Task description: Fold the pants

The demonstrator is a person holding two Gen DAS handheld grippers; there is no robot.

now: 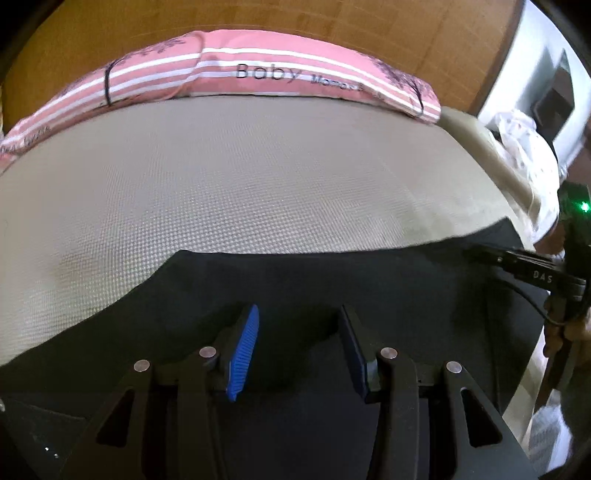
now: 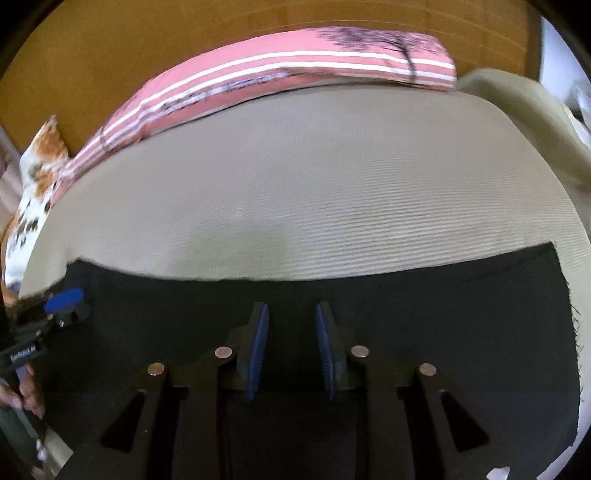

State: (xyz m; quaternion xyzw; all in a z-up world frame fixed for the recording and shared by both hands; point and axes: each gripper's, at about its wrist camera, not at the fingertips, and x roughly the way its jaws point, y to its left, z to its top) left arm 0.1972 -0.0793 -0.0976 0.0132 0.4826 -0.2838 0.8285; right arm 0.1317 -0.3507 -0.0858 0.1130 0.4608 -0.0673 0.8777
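Note:
Black pants (image 1: 369, 280) lie flat on a beige textured bed sheet (image 1: 221, 184), and their far edge runs across both views. My left gripper (image 1: 300, 314) hovers over the dark cloth, open, with a wide gap between its blue pads and nothing pinched. It also shows at the left edge of the right wrist view as the left gripper (image 2: 62, 299). My right gripper (image 2: 292, 310) sits over the pants (image 2: 443, 295) with a narrower gap, and no fold shows between its pads. In the left wrist view, the right gripper (image 1: 517, 262) reaches in from the right edge.
A pink striped pillow (image 1: 258, 74) lies along the wooden headboard (image 1: 332, 22). A floral pillow (image 2: 33, 177) sits at the far left. White spotted cloth (image 1: 524, 147) hangs off the bed's right side. A person's hand (image 2: 26, 391) holds the left gripper's handle.

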